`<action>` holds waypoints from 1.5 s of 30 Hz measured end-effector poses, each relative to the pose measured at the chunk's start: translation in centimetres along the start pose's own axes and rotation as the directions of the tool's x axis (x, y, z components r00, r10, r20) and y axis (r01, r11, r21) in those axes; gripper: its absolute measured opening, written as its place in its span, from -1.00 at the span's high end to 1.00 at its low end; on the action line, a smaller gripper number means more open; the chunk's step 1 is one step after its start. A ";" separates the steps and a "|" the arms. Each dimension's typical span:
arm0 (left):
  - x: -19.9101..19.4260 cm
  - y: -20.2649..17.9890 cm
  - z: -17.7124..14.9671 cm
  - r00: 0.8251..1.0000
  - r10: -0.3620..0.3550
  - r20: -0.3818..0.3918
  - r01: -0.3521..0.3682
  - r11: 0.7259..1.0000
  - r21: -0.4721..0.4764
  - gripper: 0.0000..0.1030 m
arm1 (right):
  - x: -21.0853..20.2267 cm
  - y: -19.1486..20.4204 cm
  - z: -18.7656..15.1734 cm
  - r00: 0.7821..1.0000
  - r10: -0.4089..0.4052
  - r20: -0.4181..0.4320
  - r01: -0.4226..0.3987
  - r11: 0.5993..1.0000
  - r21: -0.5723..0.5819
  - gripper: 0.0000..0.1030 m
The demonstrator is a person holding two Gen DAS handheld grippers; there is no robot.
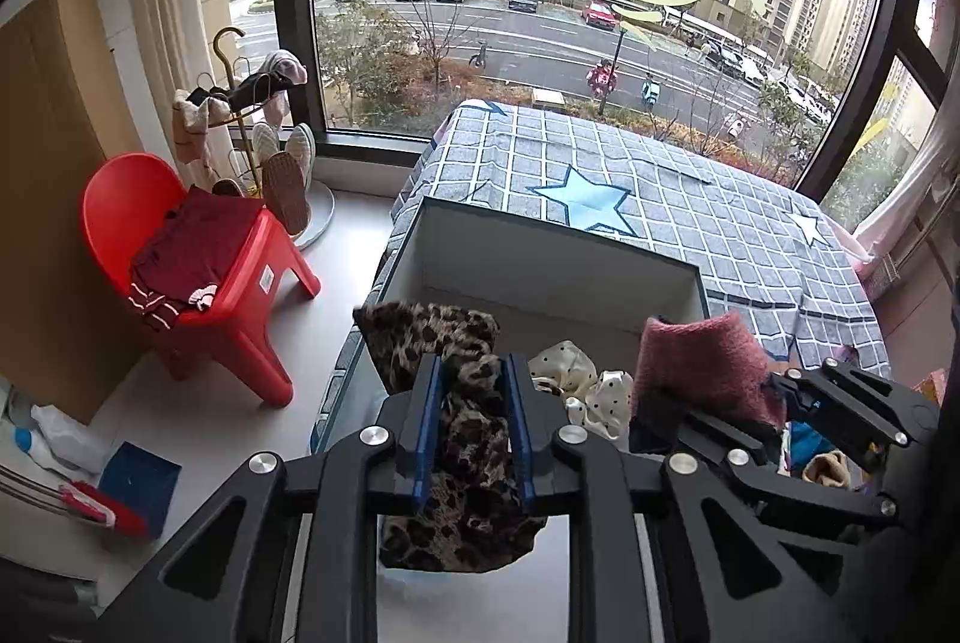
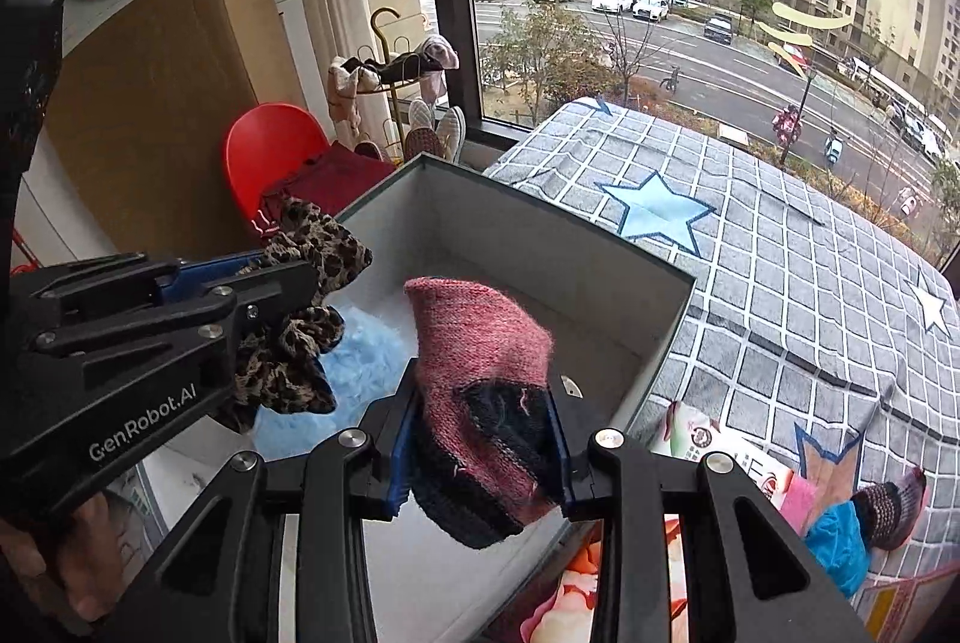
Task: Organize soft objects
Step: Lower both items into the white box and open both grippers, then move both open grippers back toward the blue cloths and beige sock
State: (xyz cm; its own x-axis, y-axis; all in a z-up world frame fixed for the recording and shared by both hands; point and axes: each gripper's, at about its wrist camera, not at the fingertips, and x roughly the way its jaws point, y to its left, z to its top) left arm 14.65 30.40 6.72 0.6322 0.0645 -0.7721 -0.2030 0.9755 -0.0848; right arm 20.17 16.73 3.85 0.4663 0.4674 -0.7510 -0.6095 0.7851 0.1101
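Box (image 2: 654,319) sits on the bed's near left edge, so I've got both claws hanging over it to drop stuff in. Left gripper (image 1: 471,379) is pinched on the leopard cloth (image 1: 462,439), right gripper (image 2: 483,403) clamped on the pink knit (image 2: 480,343). Blue fluff (image 2: 366,361) is already inside. More socks (image 2: 888,508) lie on the bedspread (image 2: 780,283), near right. Claws sit close together, so they could bump.

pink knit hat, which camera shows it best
The right wrist view: the pink knit hat fills the centre, clamped in the right tool, its dark lining visible, above the white box. The left wrist view shows only its fuzzy top at the right, partly behind that tool.
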 end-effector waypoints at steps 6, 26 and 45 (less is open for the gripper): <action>0.5 0.9 -0.9 1.000 0.008 -0.003 -0.008 0.999 -0.042 -0.47 | -2.3 -0.9 0.0 0.997 -0.006 0.083 0.003 0.999 0.042 -0.34; -5.1 -6.1 -6.8 0.991 -0.121 0.047 0.117 0.989 0.096 -0.50 | -7.5 -1.9 -9.6 0.998 -0.037 0.059 0.033 0.997 0.065 -0.34; -2.3 -24.8 -16.9 0.919 -0.358 -0.163 0.393 0.857 0.335 -0.50 | -12.9 -14.9 -25.8 0.967 -0.244 -0.070 0.253 0.898 0.361 -0.35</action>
State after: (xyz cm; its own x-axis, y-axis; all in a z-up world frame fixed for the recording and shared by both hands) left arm 5.58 2.54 -0.11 0.5321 -0.3240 -0.7822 0.3245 0.9314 -0.1651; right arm 6.65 -11.47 -4.87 0.5547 0.2320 -0.7991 -0.1981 0.9696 0.1440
